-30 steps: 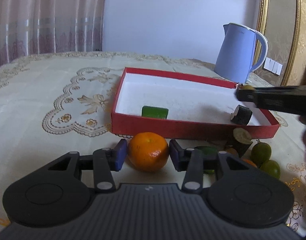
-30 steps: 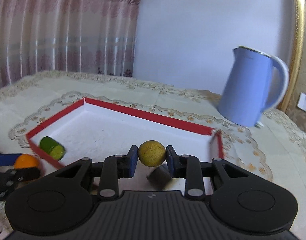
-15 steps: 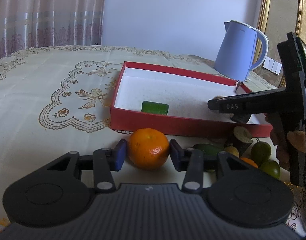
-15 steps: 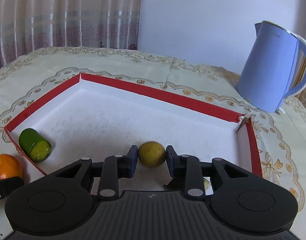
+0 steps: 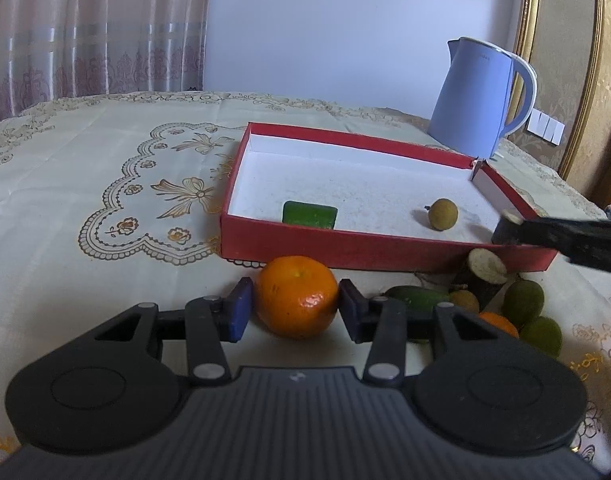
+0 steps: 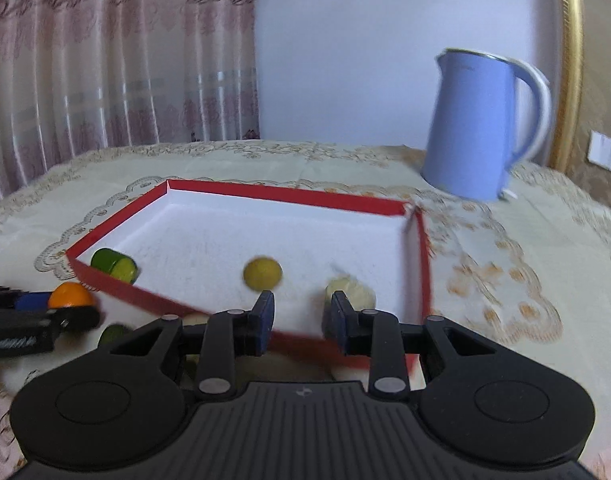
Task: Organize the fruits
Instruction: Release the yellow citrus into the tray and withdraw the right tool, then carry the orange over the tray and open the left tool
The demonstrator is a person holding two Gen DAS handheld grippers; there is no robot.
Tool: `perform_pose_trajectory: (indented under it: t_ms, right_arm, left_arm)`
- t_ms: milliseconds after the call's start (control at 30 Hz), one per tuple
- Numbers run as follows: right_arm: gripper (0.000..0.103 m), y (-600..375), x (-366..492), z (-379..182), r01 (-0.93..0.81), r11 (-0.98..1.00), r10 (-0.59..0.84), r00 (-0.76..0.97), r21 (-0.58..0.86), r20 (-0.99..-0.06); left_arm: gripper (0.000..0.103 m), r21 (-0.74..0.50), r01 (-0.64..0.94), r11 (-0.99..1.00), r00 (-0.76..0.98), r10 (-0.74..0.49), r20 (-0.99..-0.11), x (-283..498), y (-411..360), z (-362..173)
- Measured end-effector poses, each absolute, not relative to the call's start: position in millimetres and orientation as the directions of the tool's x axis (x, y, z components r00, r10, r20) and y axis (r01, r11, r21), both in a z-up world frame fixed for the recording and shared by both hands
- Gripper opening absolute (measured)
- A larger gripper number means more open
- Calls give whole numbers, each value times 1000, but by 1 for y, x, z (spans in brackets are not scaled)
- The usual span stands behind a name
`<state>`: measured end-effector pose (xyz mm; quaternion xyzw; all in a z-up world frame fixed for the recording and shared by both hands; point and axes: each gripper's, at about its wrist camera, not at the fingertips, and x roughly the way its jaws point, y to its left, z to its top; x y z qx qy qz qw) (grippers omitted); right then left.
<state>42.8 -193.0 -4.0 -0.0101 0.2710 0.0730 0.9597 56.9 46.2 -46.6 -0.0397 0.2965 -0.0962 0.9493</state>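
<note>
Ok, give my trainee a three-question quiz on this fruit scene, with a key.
1. True or false: the round orange mandarin lies inside the shallow red cardboard tray.
2. What sits between the left tongs?
3. The right tongs are: A) gripping the small yellow-brown round fruit; B) open with nothing held.

Key: 1 false; 2 the mandarin; 3 B.

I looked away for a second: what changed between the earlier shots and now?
The right tool let go of the small yellow-green fruit, which now lies in the red box, and it has pulled back, open. The left tool still brackets the orange on the tablecloth; the green piece stayed in the box.
</note>
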Motion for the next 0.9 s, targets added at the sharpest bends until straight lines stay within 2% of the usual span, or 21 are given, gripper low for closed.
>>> perform_pose_trajectory:
  t_ms: [267,500,533,633,767,900]
  right_arm:
    - [30,-216,7,-17,-103,995,95,825,17,-557]
    - [31,-231,13,-35,-65,996,87,792,58,-604]
    - [34,-230,14,-35,-63,997,83,794,53,-602]
    - [51,-225,17,-37,-68,996,87,797,55,-598]
    - [54,-218,17,-40,-68,997,69,806,24,-588]
    - [54,-223,17,-40,-70,996,89,806,56,-586]
  left_arm:
    - [43,-88,154,984,807,-177,-564,57,40,-46]
    - [43,-52,150,987,808,-153,-568,57,35,-46]
    - [43,-48,149,988,809,-150,-569,57,34,-46]
    - [43,-24,147,989,814,-135,-566,56,31,-45]
    - [42,-21,128,992,818,-118,-564,54,32,-44]
    - [42,-29,132,991,815,-125,-565,54,34,-44]
